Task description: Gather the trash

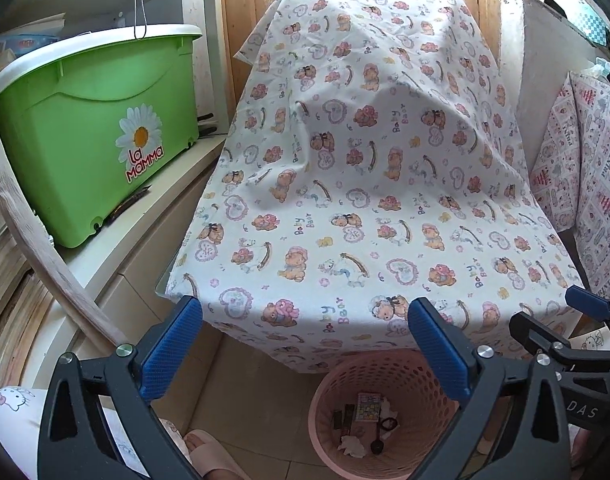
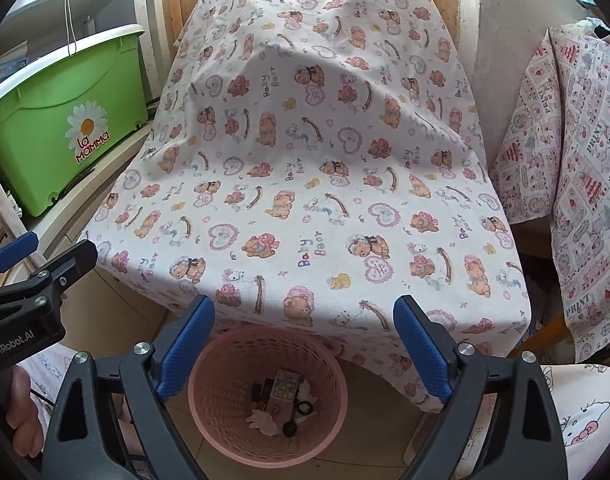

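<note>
Trash (image 2: 283,406) lies in the pink basket (image 2: 329,364) just below my right tongs (image 2: 305,350); left tongs (image 1: 305,350) hover beside it. Both gape wide, holding nothing. Risk: something may hide under the printed cloth (image 2: 305,160), so I could miss a piece.

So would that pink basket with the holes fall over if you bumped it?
Probably quite easily. The pink basket looks like thin plastic full of holes, so likely light. Only a few small scraps lie inside, adding little weight. It's tall for its width, so a nudge near the rim might tip it.
</note>
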A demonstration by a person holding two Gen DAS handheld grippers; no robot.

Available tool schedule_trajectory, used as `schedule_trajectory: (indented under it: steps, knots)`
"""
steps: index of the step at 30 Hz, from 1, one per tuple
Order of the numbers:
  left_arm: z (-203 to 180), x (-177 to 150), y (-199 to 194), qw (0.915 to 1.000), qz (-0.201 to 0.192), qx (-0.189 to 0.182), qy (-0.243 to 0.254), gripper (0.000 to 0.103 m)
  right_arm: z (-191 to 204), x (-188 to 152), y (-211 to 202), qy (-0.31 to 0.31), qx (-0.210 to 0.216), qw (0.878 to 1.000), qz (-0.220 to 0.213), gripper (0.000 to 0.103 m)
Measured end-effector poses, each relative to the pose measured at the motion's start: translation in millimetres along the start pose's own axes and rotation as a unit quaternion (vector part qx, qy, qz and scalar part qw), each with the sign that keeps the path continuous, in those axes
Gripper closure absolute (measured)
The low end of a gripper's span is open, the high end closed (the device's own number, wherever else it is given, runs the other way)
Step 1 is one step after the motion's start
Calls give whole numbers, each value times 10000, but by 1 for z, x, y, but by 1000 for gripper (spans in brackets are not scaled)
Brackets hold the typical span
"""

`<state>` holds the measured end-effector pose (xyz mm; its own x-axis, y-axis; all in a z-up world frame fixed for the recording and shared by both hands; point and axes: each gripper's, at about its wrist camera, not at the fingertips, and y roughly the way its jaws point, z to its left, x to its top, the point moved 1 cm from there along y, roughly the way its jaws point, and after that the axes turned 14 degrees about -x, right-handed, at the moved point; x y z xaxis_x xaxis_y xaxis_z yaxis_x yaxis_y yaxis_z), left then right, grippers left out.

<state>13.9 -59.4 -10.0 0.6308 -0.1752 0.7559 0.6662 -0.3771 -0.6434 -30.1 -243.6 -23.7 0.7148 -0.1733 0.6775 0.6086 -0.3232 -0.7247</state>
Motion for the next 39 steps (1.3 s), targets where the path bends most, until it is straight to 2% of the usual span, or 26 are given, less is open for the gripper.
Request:
schedule_trajectory:
  steps: [39]
  knots:
    - [1,-2,3,9999,58,76,-48,2,-1,0,-2,-7,-67,10000,-55,11]
